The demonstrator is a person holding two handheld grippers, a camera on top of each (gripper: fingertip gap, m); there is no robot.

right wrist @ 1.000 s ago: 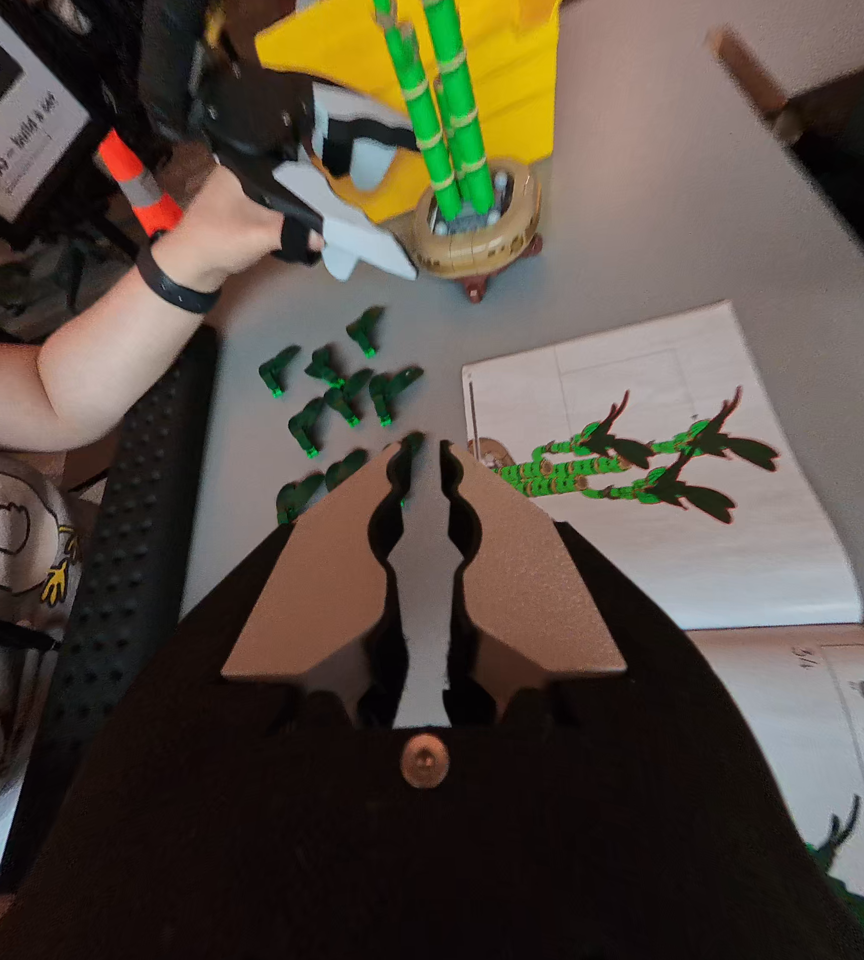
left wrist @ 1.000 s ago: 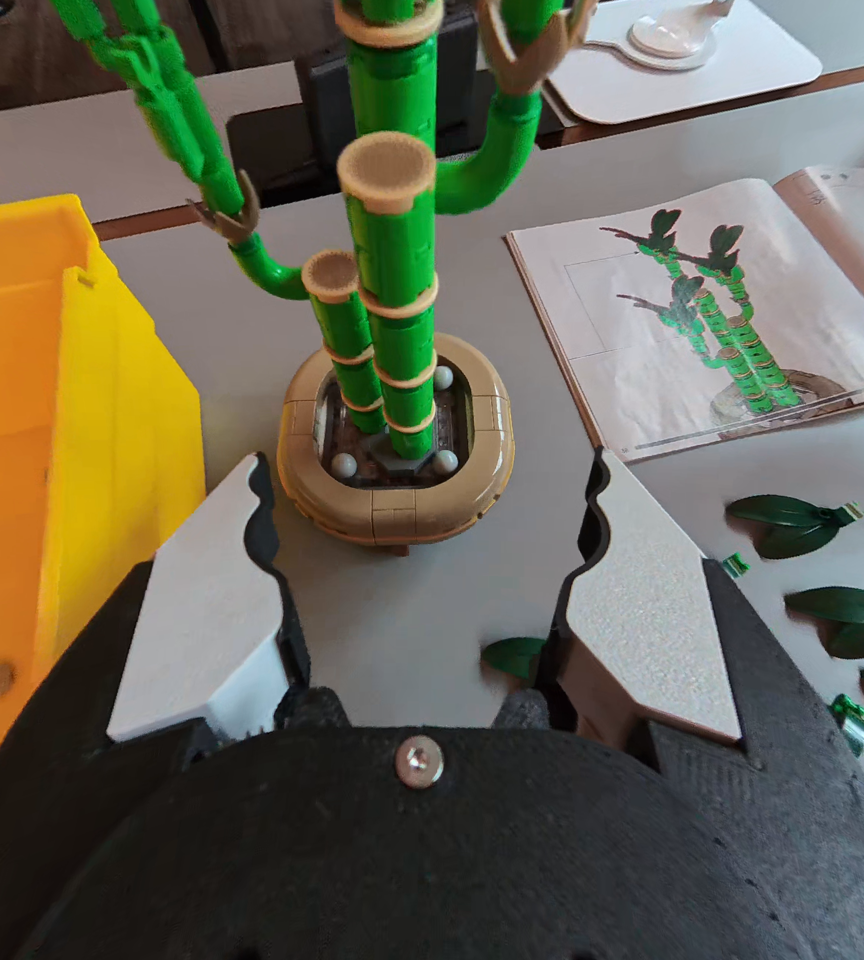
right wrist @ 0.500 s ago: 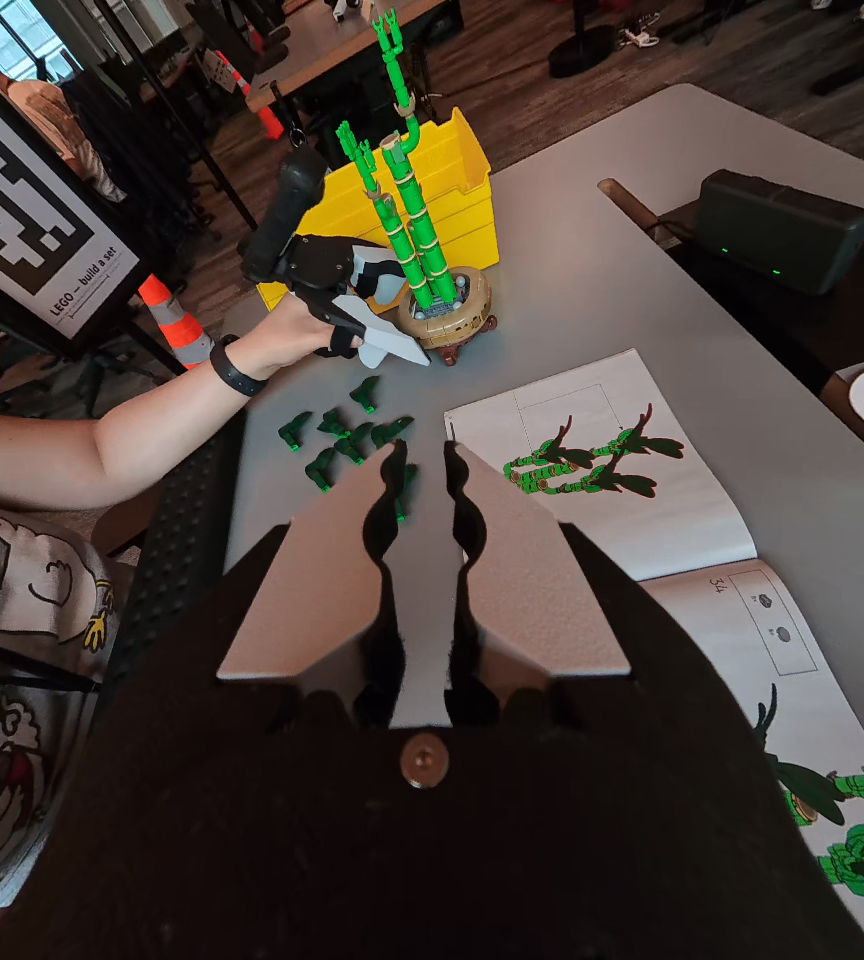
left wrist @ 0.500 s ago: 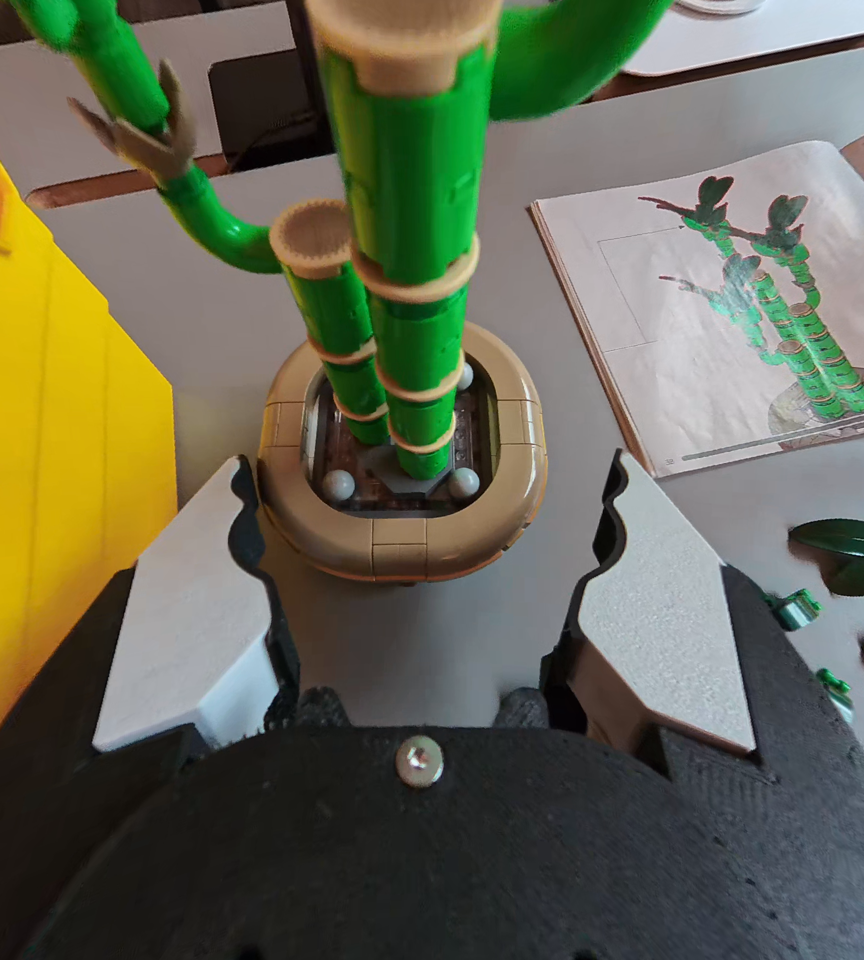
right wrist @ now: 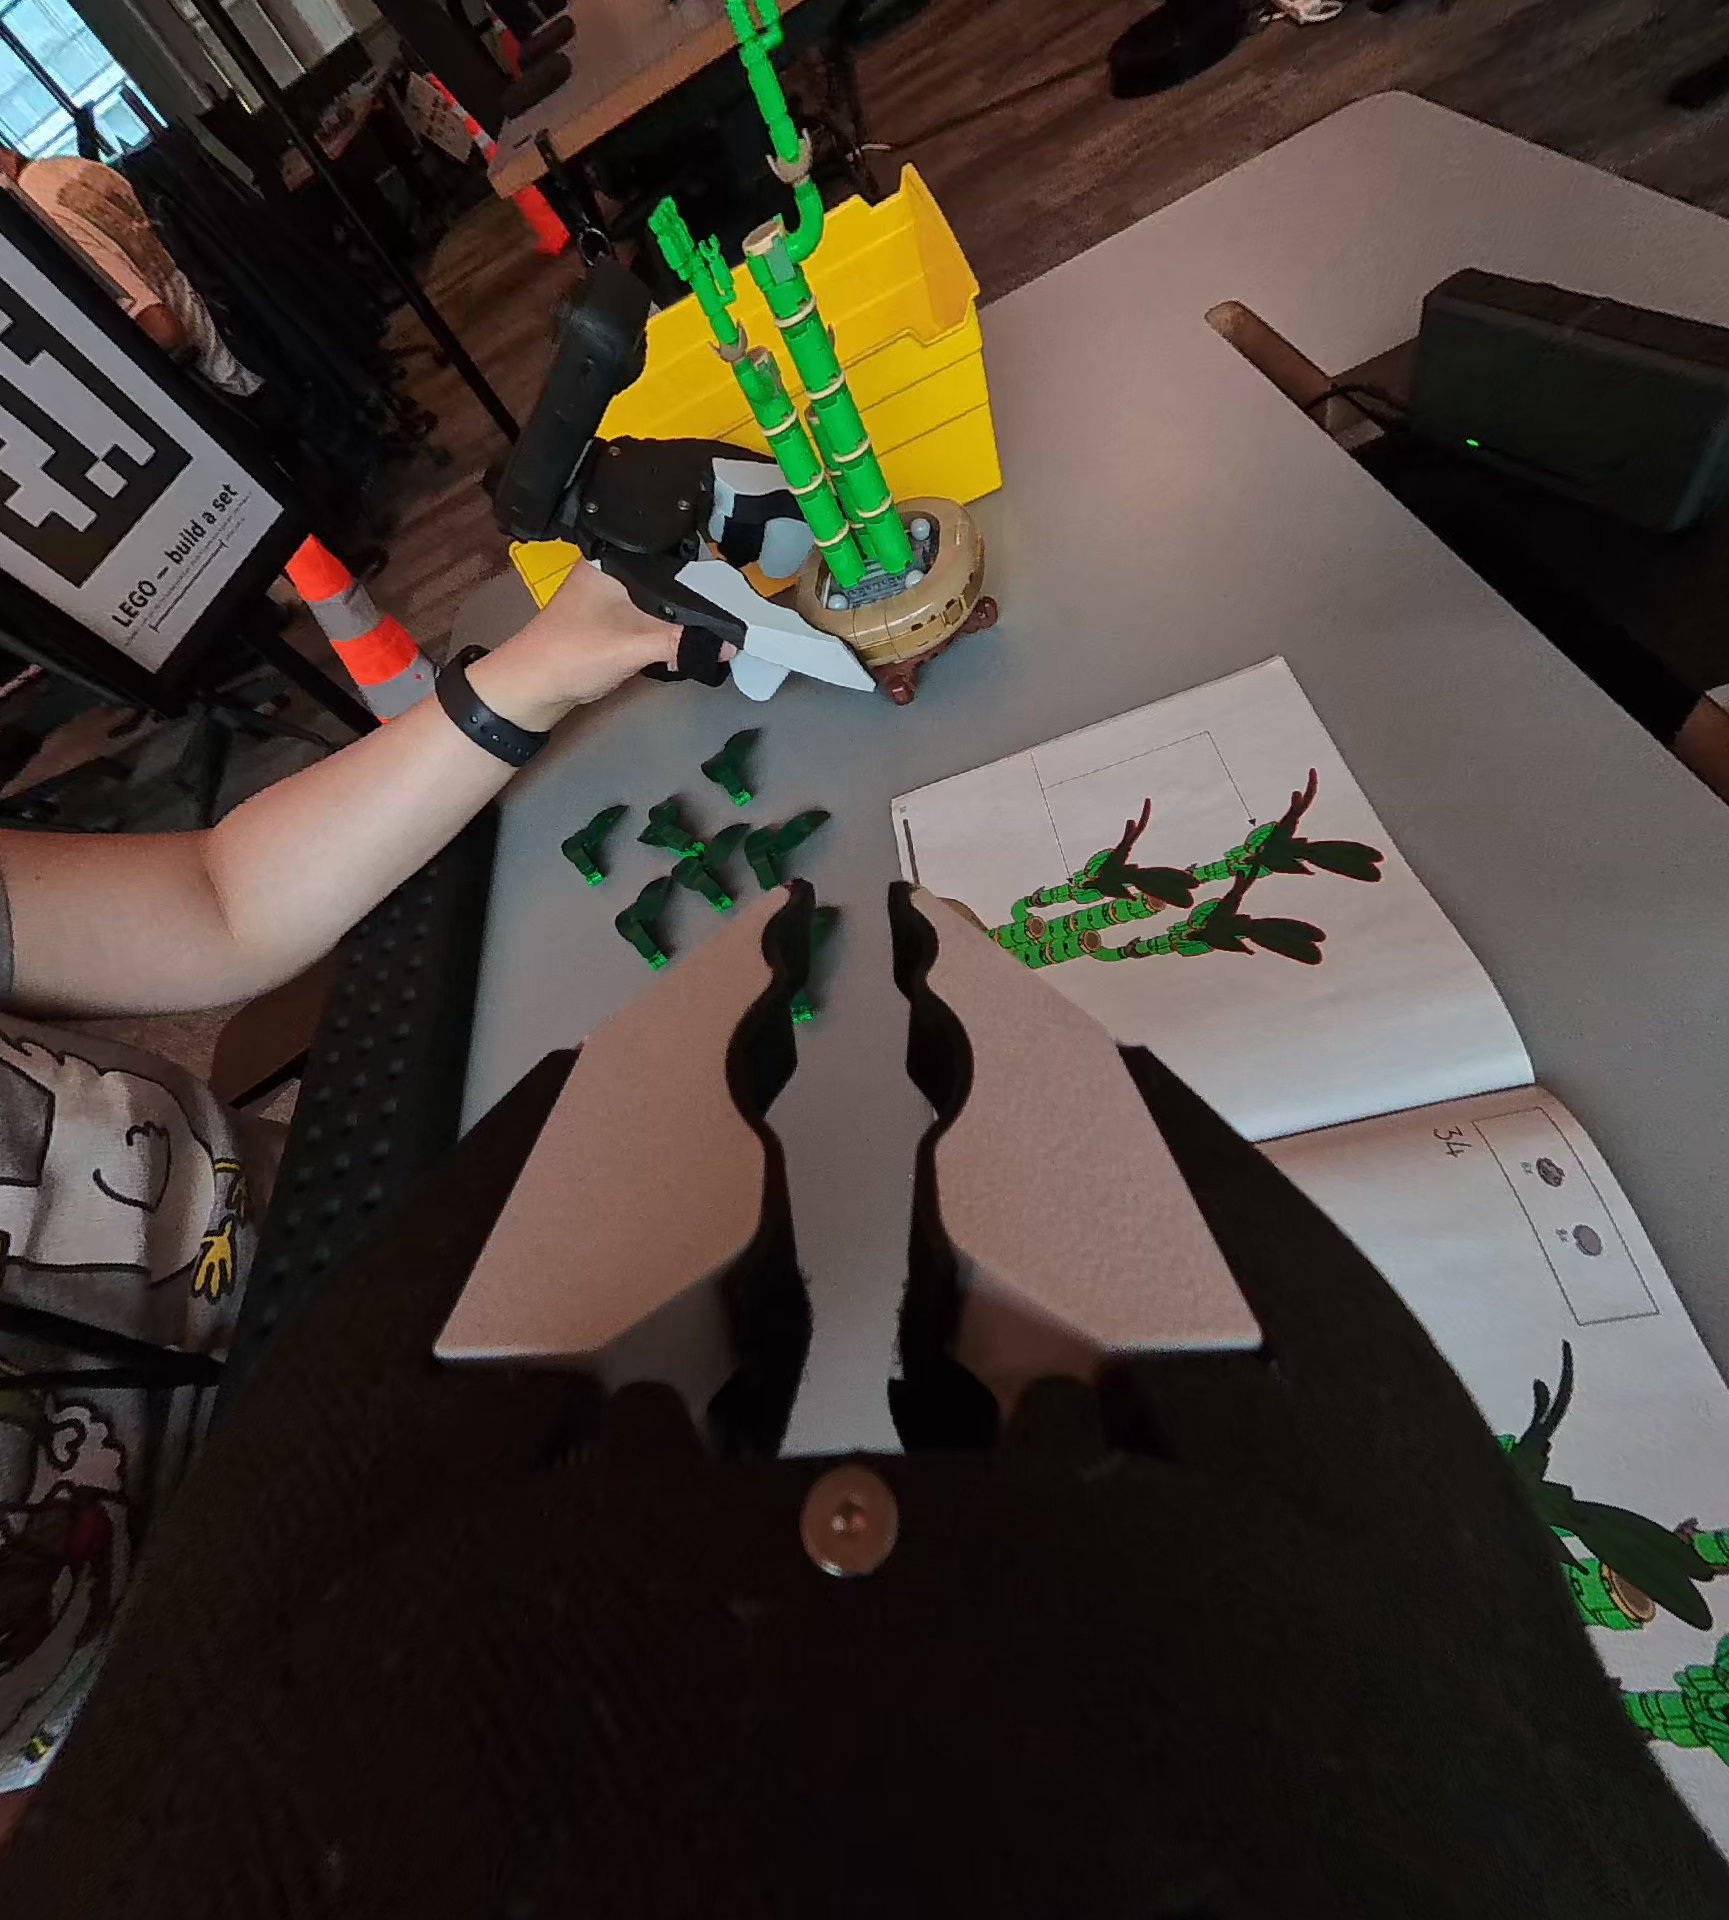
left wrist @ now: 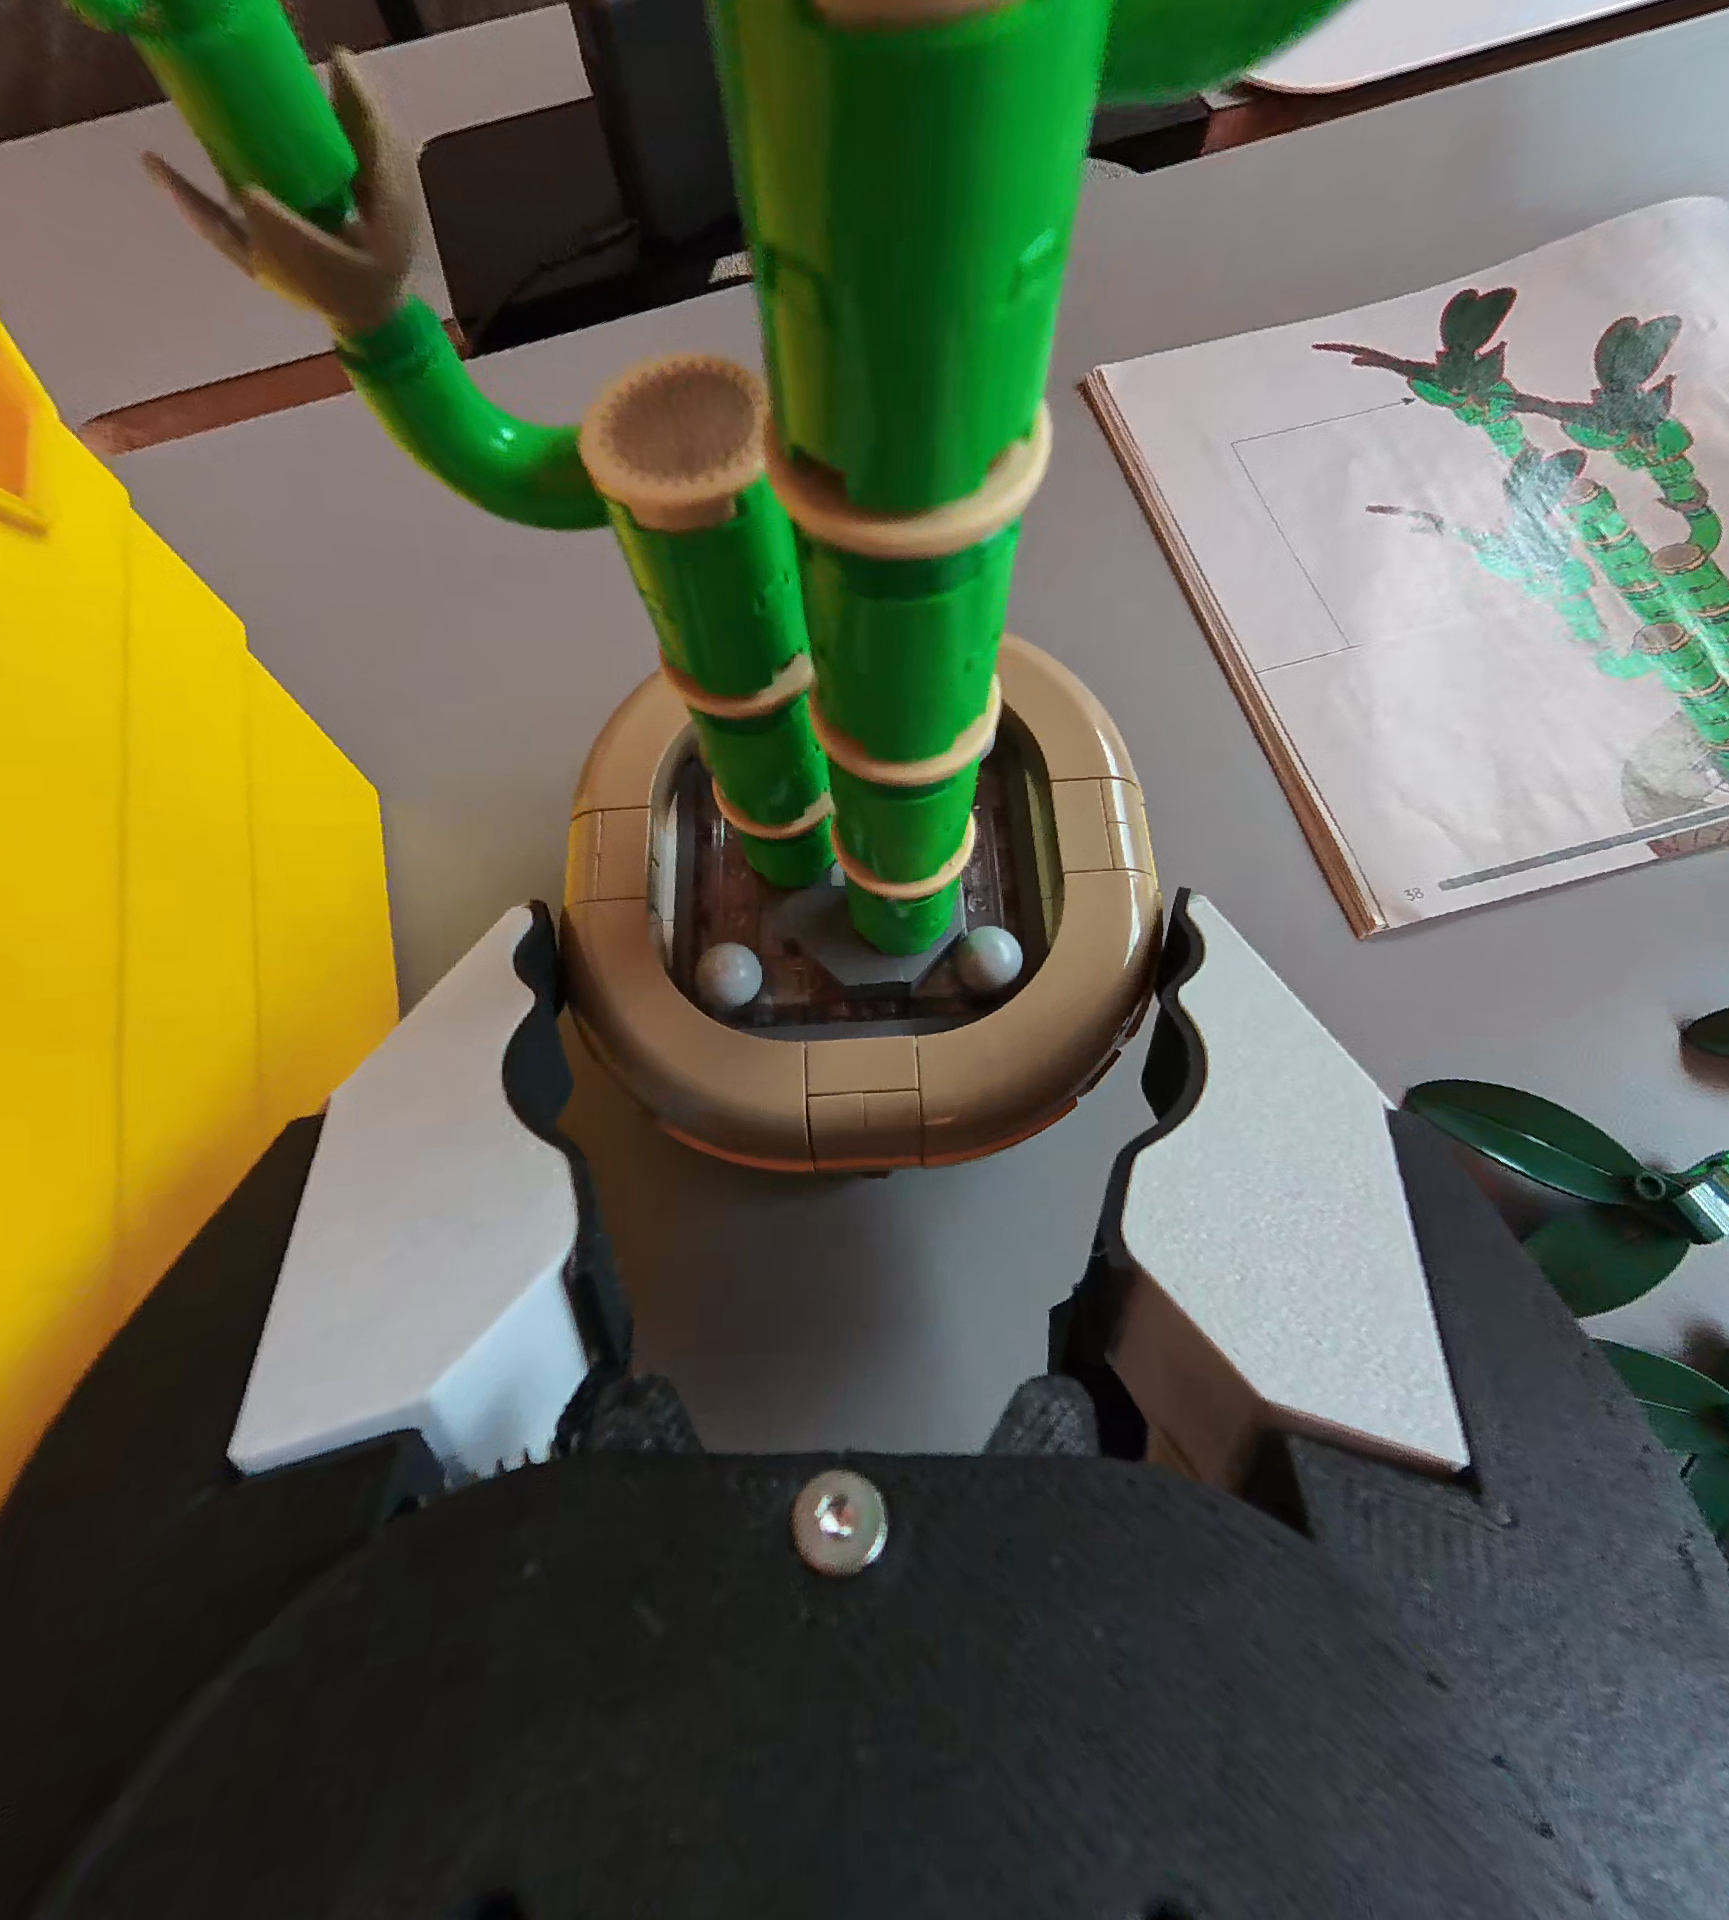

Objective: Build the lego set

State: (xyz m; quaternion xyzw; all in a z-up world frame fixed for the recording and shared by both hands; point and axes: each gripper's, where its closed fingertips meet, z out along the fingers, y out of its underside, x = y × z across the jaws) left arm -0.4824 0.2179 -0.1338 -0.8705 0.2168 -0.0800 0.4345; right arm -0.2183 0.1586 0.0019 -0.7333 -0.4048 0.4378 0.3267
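A Lego bamboo plant with green stalks (left wrist: 901, 623) stands in a tan pot (left wrist: 860, 1091) on the grey table. My left gripper (left wrist: 852, 925) has its white fingertips against both sides of the pot. The right wrist view shows it there too (right wrist: 808, 613), low beside the pot (right wrist: 901, 613). My right gripper (right wrist: 849, 894) hovers above the table with a narrow gap between its fingers and nothing in it. Several dark green leaf pieces (right wrist: 704, 862) lie just beyond its tips, and more leaf pieces (left wrist: 1566, 1174) show to the right of the left gripper.
An open instruction booklet (right wrist: 1255, 987) lies right of the leaves. A yellow bin (left wrist: 112, 831) stands close to the left of the pot. A black box (right wrist: 1598, 395) sits at the far table edge. A person's arm (right wrist: 320, 862) reaches in from the left. From my left tips it is roughly 4 cm to the tan pot (left wrist: 860, 1091); from my right, 30 cm.
My left gripper has moved forward to the pot, and its fingers have narrowed onto the pot's sides. My right gripper has tilted up and stayed over the leaves with the same narrow gap.
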